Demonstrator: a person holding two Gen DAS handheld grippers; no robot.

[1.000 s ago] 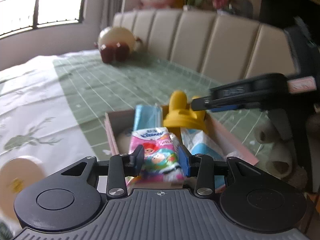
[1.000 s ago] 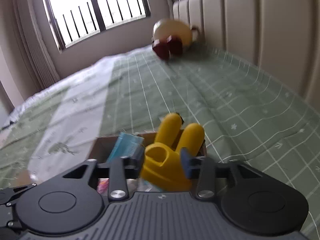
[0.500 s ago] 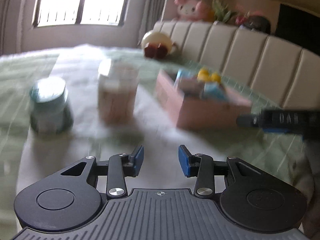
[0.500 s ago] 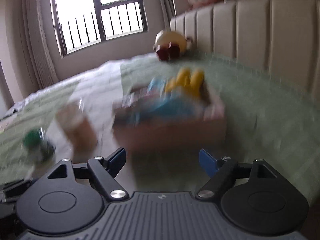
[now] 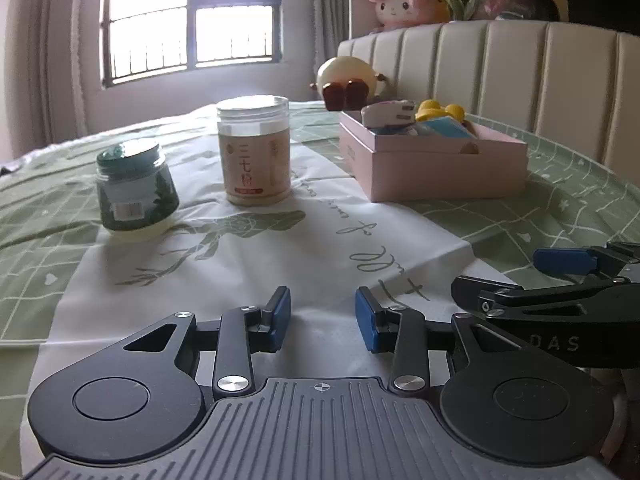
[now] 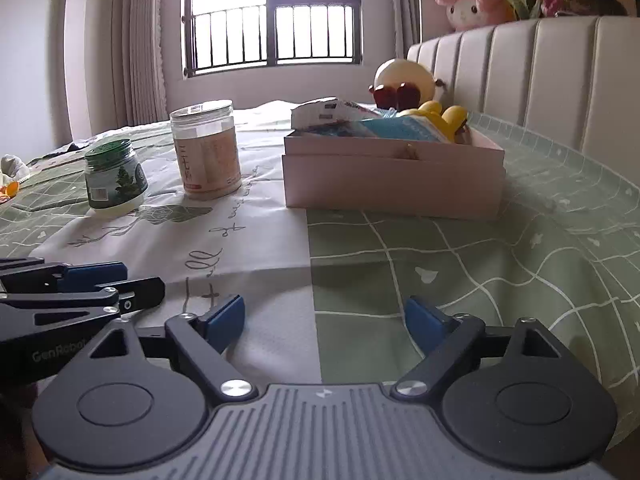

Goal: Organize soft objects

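Observation:
A pink box stands on the bed, also in the right wrist view. It holds a yellow hand-shaped toy, a pink-white tissue pack and a blue pack. My left gripper is open and empty, low over the white sheet, well short of the box. My right gripper is open wide and empty, beside the left one. The right gripper shows at the right edge in the left wrist view.
A tall clear jar of beige powder and a short green-lidded jar stand left of the box. A round cream plush lies by the padded headboard. A pink plush sits above it.
Both grippers have let go of their items, now lying in the box, and pulled back and down toward the near end of the bed. The right gripper opened wide.

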